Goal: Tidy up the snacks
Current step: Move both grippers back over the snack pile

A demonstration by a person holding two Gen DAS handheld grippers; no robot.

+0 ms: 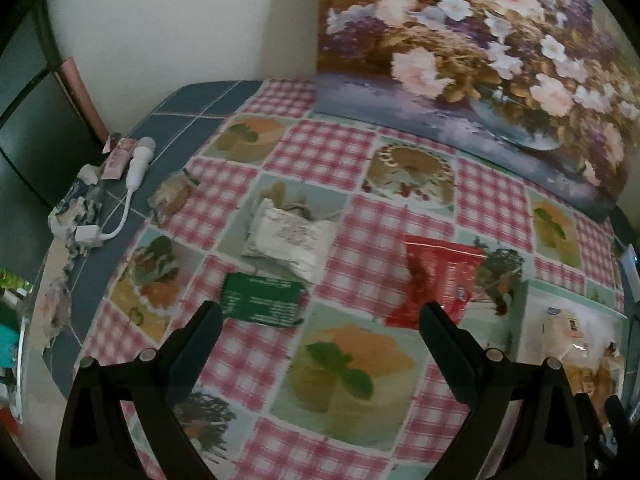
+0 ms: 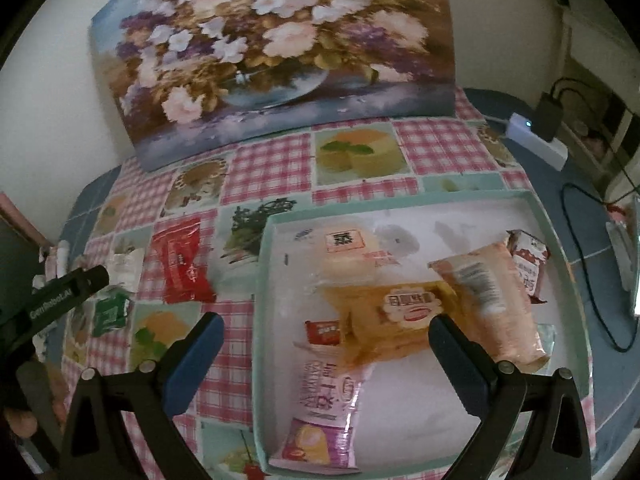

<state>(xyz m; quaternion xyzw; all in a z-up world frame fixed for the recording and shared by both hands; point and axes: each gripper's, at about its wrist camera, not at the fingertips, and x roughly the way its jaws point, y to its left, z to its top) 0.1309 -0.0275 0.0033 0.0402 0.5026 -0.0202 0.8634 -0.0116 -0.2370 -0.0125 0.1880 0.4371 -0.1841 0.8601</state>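
Three snack packets are lying loose on the checked tabletop (image 1: 328,152): a white packet (image 1: 290,236), a green packet (image 1: 262,298) and a red packet (image 1: 438,276). Both the left gripper (image 1: 320,328) and right gripper (image 2: 326,338) are gaping wide, empty; "GenRobot.AI" is showing on the left one. Several packets are sitting in the tray (image 2: 560,248), their writing blurred.

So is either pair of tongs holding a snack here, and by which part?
Nothing is held. The left tongs and right tongs are both open, with nothing between their fingers.
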